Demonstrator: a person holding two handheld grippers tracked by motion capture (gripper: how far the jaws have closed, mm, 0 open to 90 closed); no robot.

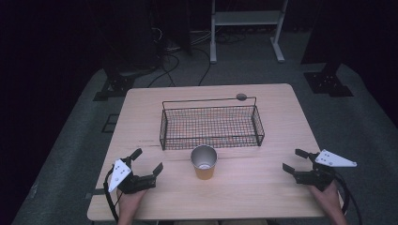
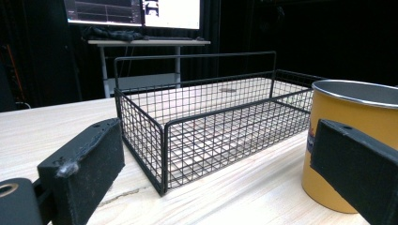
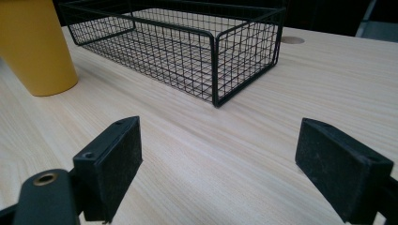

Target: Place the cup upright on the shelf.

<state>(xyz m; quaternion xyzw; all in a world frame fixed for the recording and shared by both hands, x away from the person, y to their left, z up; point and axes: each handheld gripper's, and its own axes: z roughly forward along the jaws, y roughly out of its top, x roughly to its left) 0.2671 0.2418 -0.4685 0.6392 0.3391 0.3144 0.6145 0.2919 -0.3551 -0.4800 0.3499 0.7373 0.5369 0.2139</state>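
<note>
Cup (image 1: pixel 204 162) between two low, wide-spread grippers.

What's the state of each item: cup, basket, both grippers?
cup: upright on the table, in front of the basket, not held
wire basket: upright, nothing inside, handle raised along the far side
left gripper: jaws open, holding nothing, beside the cup
right gripper: jaws open, holding nothing
</note>
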